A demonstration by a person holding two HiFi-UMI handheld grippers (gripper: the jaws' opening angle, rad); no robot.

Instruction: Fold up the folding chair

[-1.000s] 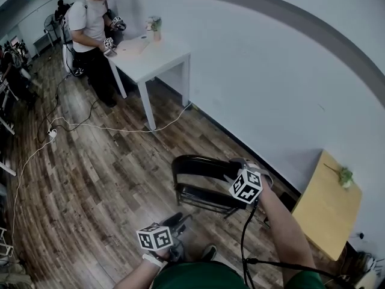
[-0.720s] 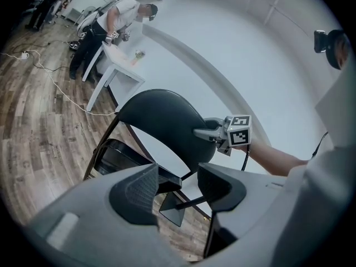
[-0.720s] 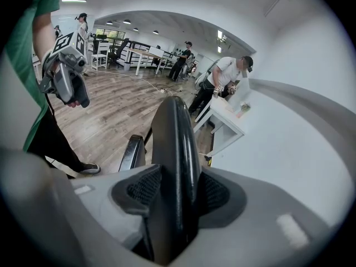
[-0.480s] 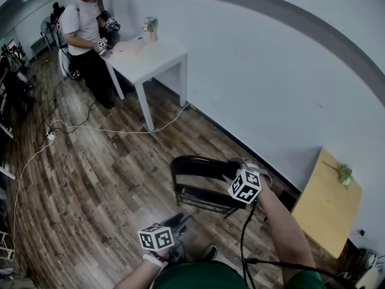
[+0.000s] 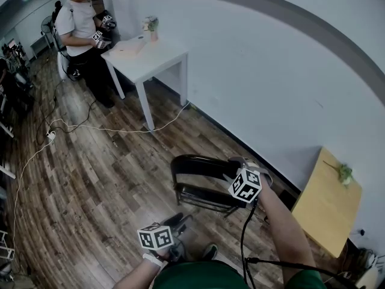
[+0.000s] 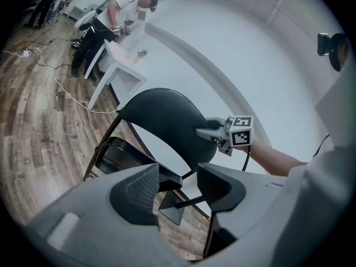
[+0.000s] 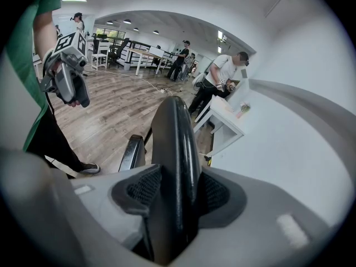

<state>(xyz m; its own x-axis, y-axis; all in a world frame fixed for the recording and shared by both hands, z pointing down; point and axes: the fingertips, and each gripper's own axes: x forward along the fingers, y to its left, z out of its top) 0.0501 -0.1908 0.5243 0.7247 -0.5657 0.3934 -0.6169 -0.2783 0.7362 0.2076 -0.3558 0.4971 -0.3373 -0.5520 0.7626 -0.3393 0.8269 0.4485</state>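
Observation:
The black folding chair stands open near the wall, its backrest [image 5: 198, 164] above its seat [image 5: 201, 197]. My right gripper [image 5: 231, 170] is shut on the right end of the backrest. In the right gripper view both pads clamp the backrest's edge [image 7: 172, 132], with the right gripper [image 7: 175, 188] straddling it. My left gripper [image 5: 179, 220] is low at the seat's front edge. In the left gripper view, the seat [image 6: 119, 154] reaches into the gap of the left gripper [image 6: 178, 185]. It lies against the left pad, and space shows before the right pad.
A white table [image 5: 150, 56] with a small plant stands far left by the wall, a person [image 5: 78, 29] beside it. A wooden side table [image 5: 328, 206] with a plant is at right. A cable [image 5: 90, 128] crosses the wood floor. My shoe [image 5: 207, 251] is under the chair's front.
The person at the far table has shifted slightly left. Both my grippers and the chair have stayed where they were.

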